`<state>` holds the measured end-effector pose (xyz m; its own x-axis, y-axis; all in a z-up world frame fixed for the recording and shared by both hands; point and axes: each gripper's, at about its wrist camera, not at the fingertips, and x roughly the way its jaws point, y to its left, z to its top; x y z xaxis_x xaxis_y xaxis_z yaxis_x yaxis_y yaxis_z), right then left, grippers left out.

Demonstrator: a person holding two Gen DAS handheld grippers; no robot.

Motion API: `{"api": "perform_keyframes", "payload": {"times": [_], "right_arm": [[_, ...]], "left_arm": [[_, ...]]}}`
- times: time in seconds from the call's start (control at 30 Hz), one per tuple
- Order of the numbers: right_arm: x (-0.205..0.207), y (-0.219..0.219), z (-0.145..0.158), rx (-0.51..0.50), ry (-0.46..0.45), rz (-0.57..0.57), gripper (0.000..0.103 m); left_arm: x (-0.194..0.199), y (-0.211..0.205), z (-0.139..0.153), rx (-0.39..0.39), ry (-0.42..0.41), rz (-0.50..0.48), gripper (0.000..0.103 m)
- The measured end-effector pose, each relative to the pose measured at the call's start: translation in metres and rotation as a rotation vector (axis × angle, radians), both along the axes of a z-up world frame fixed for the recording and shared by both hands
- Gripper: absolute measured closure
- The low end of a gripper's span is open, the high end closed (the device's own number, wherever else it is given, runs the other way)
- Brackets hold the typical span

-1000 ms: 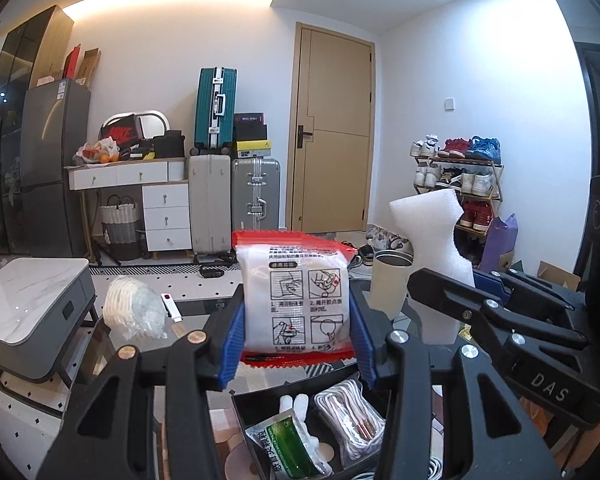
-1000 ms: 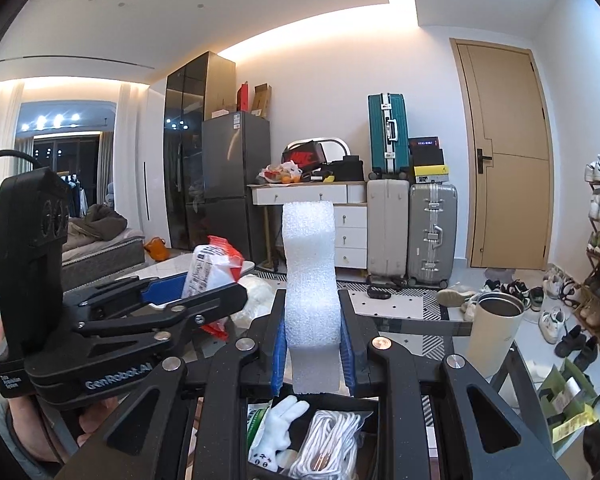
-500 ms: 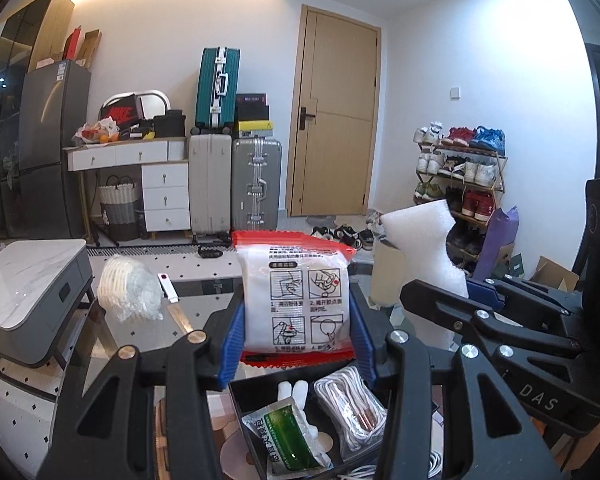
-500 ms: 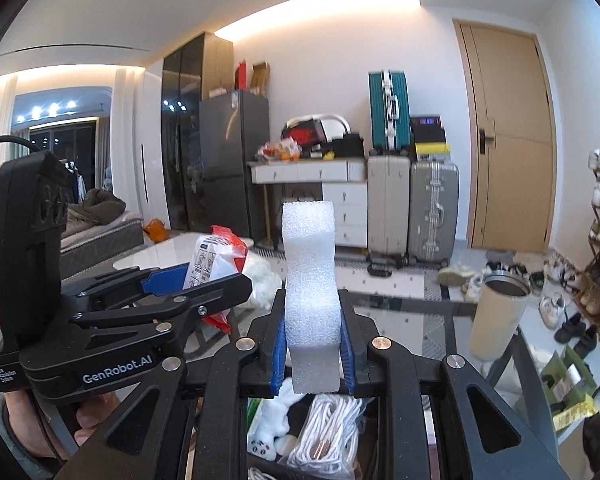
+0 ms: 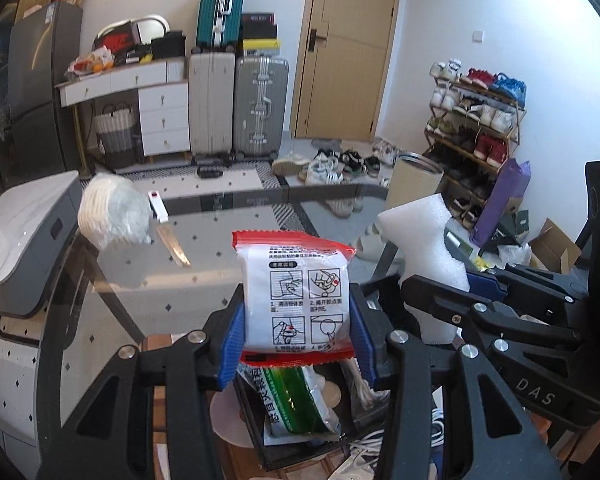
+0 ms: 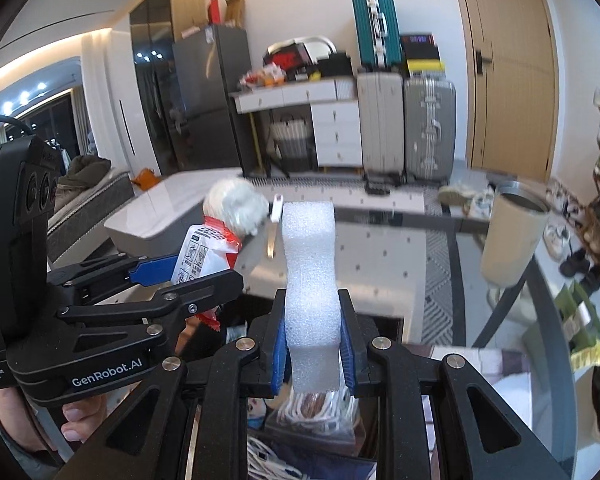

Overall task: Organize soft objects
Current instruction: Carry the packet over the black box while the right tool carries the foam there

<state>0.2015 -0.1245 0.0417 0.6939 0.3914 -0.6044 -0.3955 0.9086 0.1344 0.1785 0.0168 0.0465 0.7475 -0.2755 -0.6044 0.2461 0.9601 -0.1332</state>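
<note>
My left gripper (image 5: 296, 344) is shut on a white packet with red edges (image 5: 296, 296) and holds it upright above a black box (image 5: 300, 452). The box holds a green-and-white pouch (image 5: 296, 404) and a coiled white cable (image 6: 312, 408). My right gripper (image 6: 312, 348) is shut on a white foam block (image 6: 310, 276), also upright over the box. The left gripper with its packet (image 6: 204, 252) shows at the left of the right wrist view. The right gripper with the foam (image 5: 424, 248) shows at the right of the left wrist view.
On the glass table (image 5: 204, 280) lie a bagged stack of white paper bowls (image 5: 112, 216) and a knife (image 5: 168, 232). A beige tumbler (image 6: 512, 236) stands at the table's far right. A grey marble side table (image 5: 24, 236) is on the left.
Both grippers have tilted down and moved lower toward the black box, still holding the packet and the foam. More of the glass table and the box contents show.
</note>
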Motion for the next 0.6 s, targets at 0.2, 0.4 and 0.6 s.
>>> {"api": "perform_keyframes", "payload": {"times": [0.2,0.4,0.6], "right_arm": [[0.017,-0.002,-0.019,-0.009,0.113,0.006,0.081],[0.02,0.001,-0.031,-0.054,0.162,0.011,0.081],[0.021,0.002,-0.038,-0.066,0.187,0.016,0.081]], "left_arm": [[0.009,-0.007,-0.018,0.013,0.099,-0.024,0.057],[0.011,-0.014,-0.031,0.035,0.159,-0.033,0.057],[0.012,-0.013,-0.035,0.035,0.179,-0.031,0.057]]}}
